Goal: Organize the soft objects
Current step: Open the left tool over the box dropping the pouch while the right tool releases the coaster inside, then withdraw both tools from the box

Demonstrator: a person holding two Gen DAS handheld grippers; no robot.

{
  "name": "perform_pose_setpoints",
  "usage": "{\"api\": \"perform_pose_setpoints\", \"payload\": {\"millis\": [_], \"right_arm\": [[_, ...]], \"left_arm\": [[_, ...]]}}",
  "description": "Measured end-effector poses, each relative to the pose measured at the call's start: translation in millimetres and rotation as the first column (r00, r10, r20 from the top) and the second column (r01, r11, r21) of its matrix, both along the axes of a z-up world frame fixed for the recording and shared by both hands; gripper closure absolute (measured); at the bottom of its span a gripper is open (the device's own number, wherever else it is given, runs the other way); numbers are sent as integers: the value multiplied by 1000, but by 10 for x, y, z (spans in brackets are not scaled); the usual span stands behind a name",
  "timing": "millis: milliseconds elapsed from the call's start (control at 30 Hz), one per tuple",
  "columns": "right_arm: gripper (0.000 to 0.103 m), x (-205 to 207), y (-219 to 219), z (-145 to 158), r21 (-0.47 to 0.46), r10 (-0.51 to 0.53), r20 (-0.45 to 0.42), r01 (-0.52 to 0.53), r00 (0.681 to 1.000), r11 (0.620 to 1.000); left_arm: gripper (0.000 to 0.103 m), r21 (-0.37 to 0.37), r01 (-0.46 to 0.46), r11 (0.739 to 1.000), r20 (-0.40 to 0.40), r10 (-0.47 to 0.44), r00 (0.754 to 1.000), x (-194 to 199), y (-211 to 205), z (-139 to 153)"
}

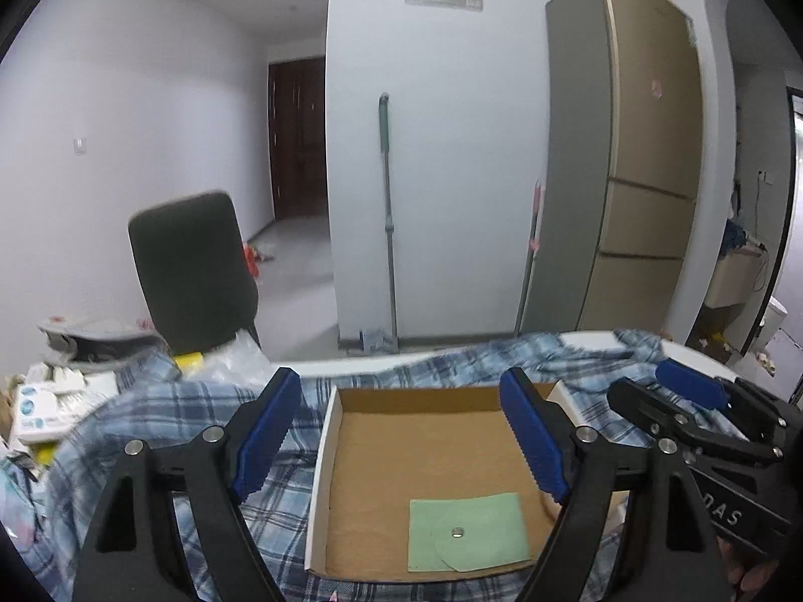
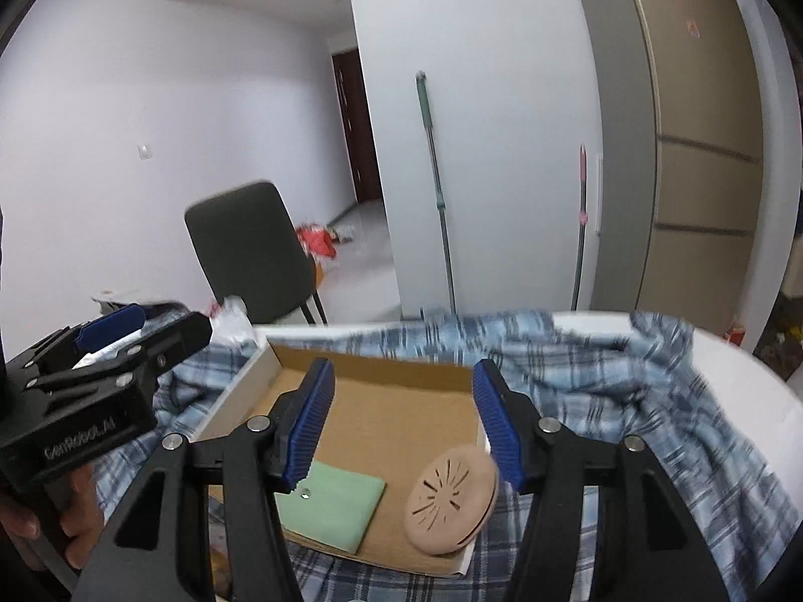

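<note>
White-walled room, plaid cloth (image 2: 627,381) over table. In cardboard tray (image 2: 401,401): green pad (image 2: 336,506); pink slotted disc (image 2: 449,499) tilted at near right rim. Left gripper (image 1: 401,441), right gripper (image 2: 401,426): both spread, empty. Best nudged flat, gently.

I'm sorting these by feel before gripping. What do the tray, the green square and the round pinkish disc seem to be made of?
The tray looks like corrugated cardboard: matte brown inside, white outer walls, a raw folded rim. The green square seems to be thin matte felt or foam, though the look leaves that open; it lies flat with a small hole. The round pinkish disc looks like soft matte silicone or rubber with moulded slits.
</note>
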State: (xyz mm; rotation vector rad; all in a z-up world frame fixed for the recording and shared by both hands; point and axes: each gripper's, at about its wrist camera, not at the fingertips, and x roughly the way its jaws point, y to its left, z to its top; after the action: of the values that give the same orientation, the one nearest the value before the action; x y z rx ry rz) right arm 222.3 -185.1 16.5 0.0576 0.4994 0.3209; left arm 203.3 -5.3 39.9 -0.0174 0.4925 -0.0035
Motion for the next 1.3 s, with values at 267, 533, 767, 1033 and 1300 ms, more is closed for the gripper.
{"api": "perform_pose_setpoints", "payload": {"millis": [267, 533, 767, 1033, 1300], "right_arm": [[47, -557, -91, 383, -83, 35, 123, -24, 992, 996], [47, -1185, -230, 371, -85, 69, 163, -55, 984, 995], [47, -1491, -235, 175, -89, 96, 136, -84, 986, 993], [47, -1428, -247, -252, -84, 66, 63, -61, 996, 995], [47, -1258, -257, -560, -112, 72, -78, -80, 994, 990]], "left_arm": [[20, 20, 3, 1000, 149, -6, 989, -637, -66, 531], [20, 38, 25, 999, 199, -33, 979, -1383, -76, 585], [20, -32, 35, 999, 149, -29, 988, -1812, 16, 348], [20, -49, -2, 999, 105, 7, 994, -1894, 138, -64], [20, -23, -14, 1000, 63, 16, 998, -1708, 156, -534]]}}
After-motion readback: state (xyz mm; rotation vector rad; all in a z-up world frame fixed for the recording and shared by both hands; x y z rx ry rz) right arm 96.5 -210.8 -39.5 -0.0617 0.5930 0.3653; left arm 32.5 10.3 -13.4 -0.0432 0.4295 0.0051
